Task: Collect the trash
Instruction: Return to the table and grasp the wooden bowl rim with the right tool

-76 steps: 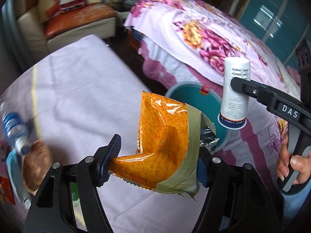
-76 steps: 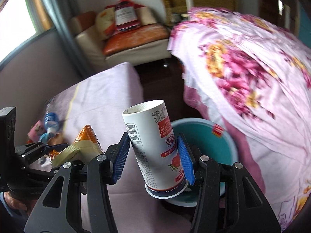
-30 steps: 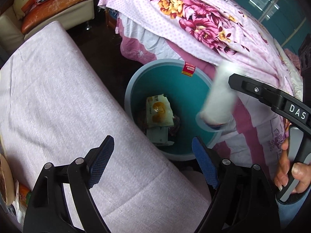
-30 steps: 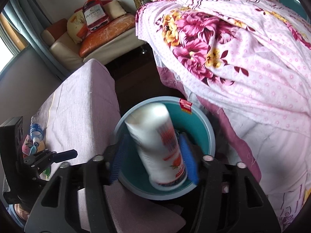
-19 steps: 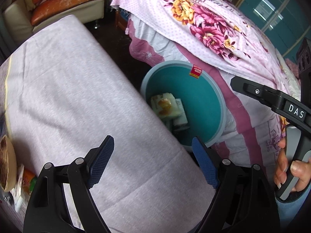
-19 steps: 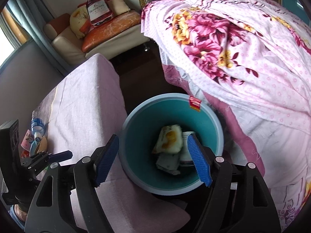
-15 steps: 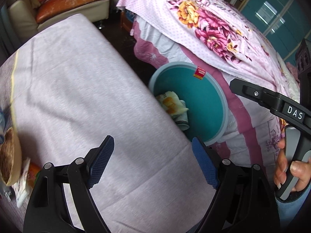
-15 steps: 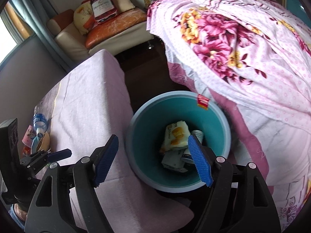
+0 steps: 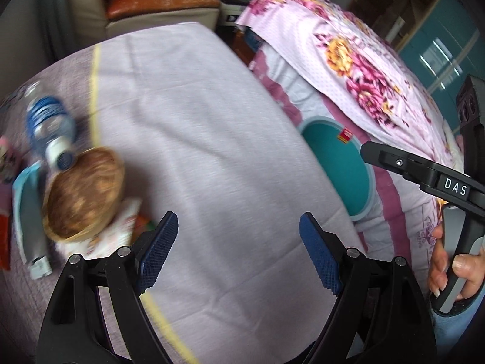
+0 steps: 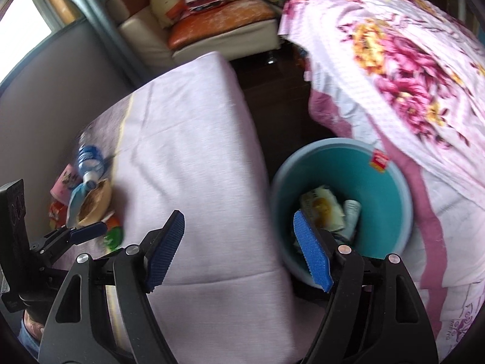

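Observation:
My left gripper (image 9: 238,253) stands open and empty above the lilac-clothed table (image 9: 197,115). Left of it lies a blurred heap of trash: a plastic bottle with a blue label (image 9: 48,127), a brown round piece (image 9: 85,191) and wrappers. My right gripper (image 10: 239,250) is open and empty too, over the table's right edge beside the teal bin (image 10: 391,194). Inside the bin lie a yellow snack bag (image 10: 321,204) and a white cup (image 10: 351,212). The left wrist view shows the bin (image 9: 336,163) at right, partly behind my right gripper (image 9: 424,176).
A bed with a pink floral cover (image 10: 403,69) rises right of the bin. A cream sofa with an orange cushion (image 10: 221,21) stands at the far end, dark floor (image 10: 272,91) in front of it. A hand (image 9: 448,267) grips the right gripper's handle.
The snack bag and the white cup have left my grippers and now lie in the bin. Both open grippers have swung left from the bin, over the table toward the trash heap.

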`<action>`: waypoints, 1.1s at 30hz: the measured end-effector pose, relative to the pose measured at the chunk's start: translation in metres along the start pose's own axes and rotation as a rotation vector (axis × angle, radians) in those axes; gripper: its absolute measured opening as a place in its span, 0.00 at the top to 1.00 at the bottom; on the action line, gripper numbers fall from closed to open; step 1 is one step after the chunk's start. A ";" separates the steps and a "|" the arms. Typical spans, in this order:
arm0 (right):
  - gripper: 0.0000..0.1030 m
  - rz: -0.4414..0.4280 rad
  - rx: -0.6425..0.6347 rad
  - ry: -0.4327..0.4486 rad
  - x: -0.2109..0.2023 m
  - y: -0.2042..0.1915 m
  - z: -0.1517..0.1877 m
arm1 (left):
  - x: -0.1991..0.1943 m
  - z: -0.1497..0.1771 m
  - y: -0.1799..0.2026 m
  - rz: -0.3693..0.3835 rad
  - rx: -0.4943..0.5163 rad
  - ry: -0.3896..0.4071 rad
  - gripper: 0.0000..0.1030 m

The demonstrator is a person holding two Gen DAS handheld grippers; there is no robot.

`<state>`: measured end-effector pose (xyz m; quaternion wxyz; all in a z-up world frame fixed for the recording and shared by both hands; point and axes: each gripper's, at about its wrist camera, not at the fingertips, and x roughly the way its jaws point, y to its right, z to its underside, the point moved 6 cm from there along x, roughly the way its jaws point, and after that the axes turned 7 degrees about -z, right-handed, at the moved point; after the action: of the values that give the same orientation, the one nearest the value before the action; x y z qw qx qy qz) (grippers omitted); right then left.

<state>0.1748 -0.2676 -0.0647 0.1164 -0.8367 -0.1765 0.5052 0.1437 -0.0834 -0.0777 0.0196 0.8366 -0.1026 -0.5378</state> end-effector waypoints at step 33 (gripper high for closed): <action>0.55 -0.189 -0.161 -0.348 0.162 -0.192 0.003 | -0.047 0.041 -0.195 -0.084 -0.334 0.070 0.19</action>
<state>0.2073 -0.0255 -0.1245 0.0635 -0.7231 -0.3114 0.6133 0.1175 0.1199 -0.0808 0.1395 0.8435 0.0239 -0.5181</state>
